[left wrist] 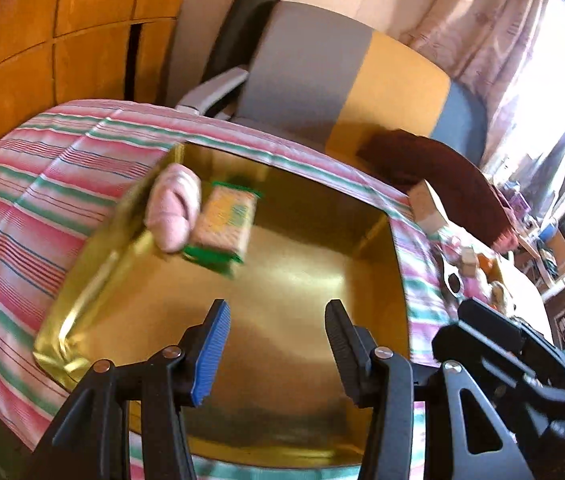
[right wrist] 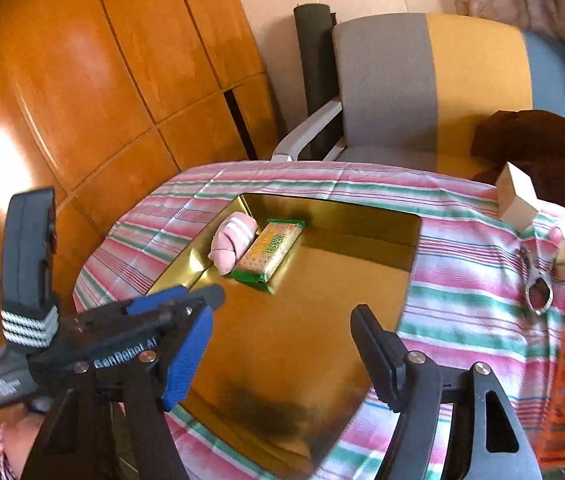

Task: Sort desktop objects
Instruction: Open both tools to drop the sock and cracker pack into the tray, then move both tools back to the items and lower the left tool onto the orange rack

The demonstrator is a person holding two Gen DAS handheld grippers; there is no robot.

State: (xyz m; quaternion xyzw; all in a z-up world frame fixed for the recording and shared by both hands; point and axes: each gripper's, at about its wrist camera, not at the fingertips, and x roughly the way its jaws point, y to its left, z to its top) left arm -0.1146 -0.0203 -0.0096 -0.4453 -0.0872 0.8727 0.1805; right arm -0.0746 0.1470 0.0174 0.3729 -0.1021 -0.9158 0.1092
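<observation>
Gold tray [right wrist: 362, 216]: already holds pink roll [right wrist: 232, 246] and biscuit pack [right wrist: 270, 252].
Unsorted things: right of tray, nearer right gripper [right wrist: 282, 354].
Grippers: right and left gripper [left wrist: 278, 344] both spread, empty.

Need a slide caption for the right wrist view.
Open right gripper above gold tray holding pink sock and biscuit pack; left gripper alongside.

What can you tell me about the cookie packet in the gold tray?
The cookie packet is a flat rectangular pack with a see-through middle showing pale biscuits, a yellow label and green crimped ends. It looks sealed. It lies flat in the gold tray, near its far left corner, side by side against the pink rolled cloth. Neither gripper touches it.
</observation>
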